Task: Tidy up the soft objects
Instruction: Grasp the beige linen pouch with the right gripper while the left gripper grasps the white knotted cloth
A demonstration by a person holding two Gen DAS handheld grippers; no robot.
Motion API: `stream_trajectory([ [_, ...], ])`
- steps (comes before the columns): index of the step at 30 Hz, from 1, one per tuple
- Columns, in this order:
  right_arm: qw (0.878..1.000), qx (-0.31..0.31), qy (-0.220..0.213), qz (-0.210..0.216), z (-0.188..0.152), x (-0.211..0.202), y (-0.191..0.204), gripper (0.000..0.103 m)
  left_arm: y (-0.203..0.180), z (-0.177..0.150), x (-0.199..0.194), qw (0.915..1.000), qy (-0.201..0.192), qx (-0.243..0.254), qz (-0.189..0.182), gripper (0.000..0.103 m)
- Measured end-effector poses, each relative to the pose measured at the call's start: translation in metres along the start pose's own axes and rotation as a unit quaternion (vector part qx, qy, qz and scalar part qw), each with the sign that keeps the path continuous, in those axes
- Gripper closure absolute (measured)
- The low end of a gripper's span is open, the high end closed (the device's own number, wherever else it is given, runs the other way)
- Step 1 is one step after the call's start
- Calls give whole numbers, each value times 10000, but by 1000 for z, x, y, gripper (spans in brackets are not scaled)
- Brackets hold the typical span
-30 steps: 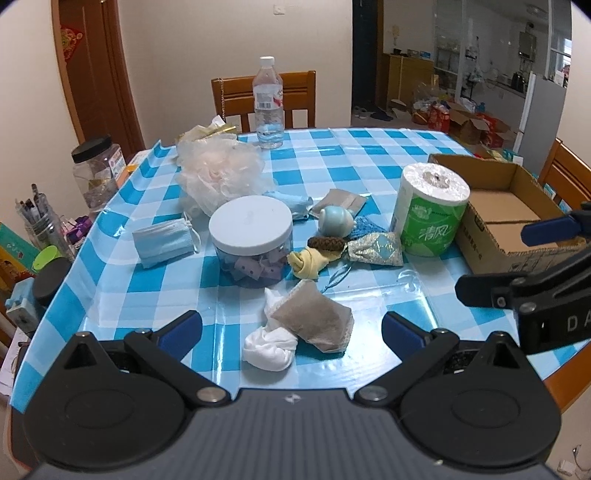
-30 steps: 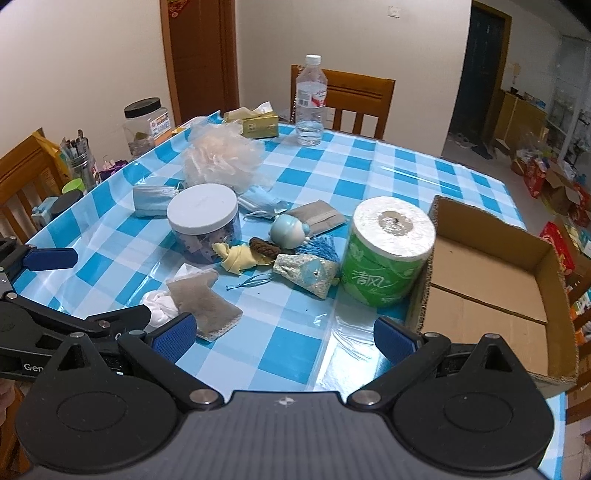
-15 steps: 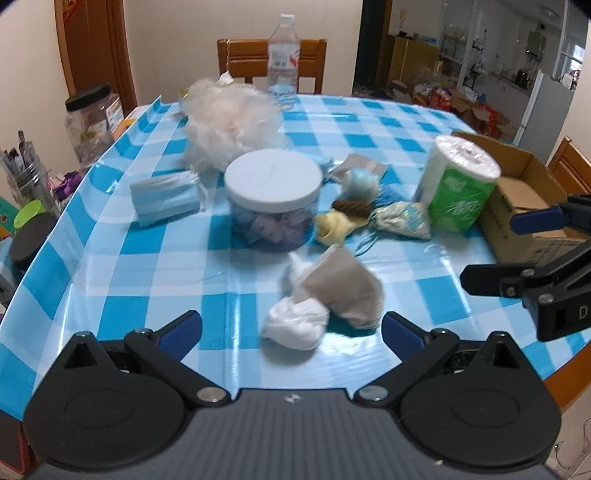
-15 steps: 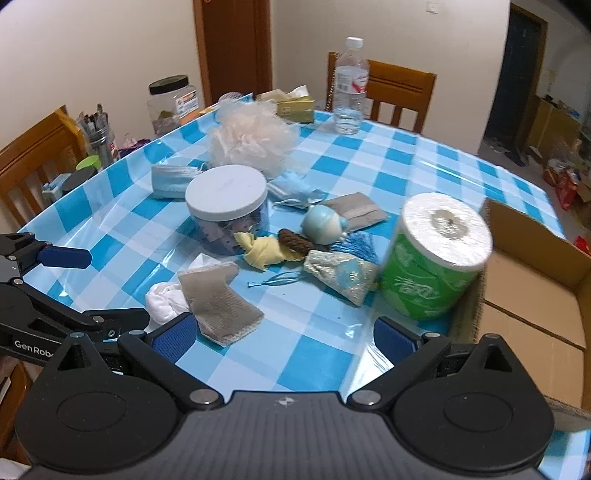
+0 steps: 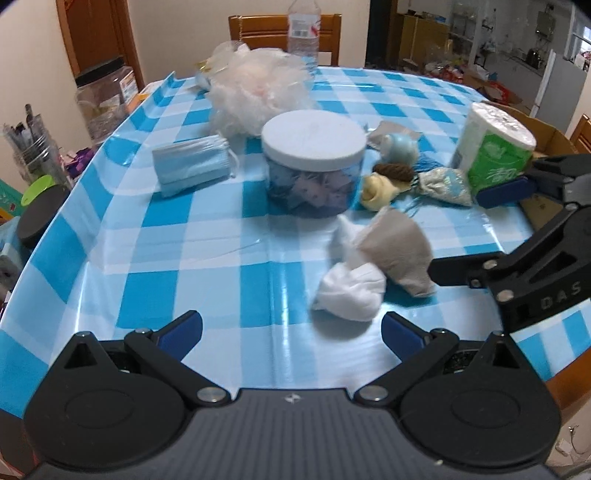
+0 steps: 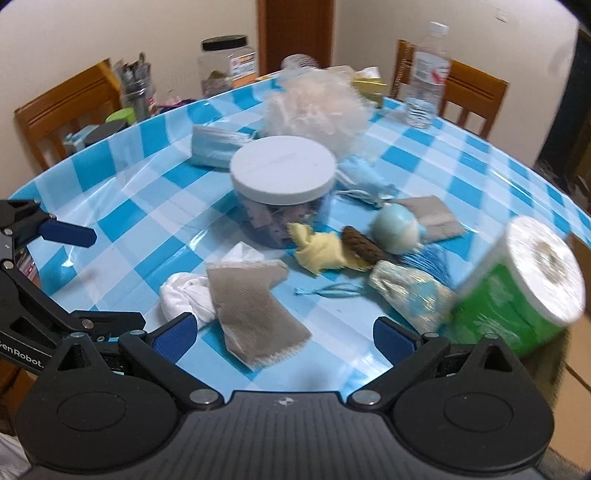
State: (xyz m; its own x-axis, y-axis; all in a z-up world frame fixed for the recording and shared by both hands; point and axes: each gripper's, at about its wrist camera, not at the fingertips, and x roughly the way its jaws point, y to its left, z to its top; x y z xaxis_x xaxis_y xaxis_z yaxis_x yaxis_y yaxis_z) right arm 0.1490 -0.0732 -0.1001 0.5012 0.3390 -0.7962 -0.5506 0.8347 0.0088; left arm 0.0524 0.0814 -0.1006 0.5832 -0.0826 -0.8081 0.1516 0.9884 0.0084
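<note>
Both tongs (image 5: 291, 334) (image 6: 282, 334) lower, closer to grey pouch (image 6: 251, 314).

A home dining room: a table under a blue-and-white checked plastic cloth (image 5: 207, 229) with brown wooden dining chairs (image 6: 476, 96) behind and beside it. Beyond the table, a brown wooden door (image 6: 295, 33) and a doorway to a cluttered kitchen area (image 5: 480, 55).

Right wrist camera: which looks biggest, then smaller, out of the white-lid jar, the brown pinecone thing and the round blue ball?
1. White-lid jar, easily the biggest.
2. Round blue ball.
3. Brown pinecone thing, slimmer, though close to the ball in length, so that order is unsure.
</note>
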Motion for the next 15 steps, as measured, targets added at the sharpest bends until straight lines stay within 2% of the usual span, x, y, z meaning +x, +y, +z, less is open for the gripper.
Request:
stream_trajectory([
  [3,9998,-166,70,82,4,15,5,4,7,-2,1,10000,47,-45,-69,1],
  [8,9987,-446,192,145,7,35,15,16,13,-4,3,9999,111,-14,-52,1],
  [12,9974,-657,263,127,5,45,23,22,10,-4,5,9998,147,83,-144,1],
  [15,9969,-721,298,110,4,48,26,35,6,-3,7,9995,170,172,-181,1],
])
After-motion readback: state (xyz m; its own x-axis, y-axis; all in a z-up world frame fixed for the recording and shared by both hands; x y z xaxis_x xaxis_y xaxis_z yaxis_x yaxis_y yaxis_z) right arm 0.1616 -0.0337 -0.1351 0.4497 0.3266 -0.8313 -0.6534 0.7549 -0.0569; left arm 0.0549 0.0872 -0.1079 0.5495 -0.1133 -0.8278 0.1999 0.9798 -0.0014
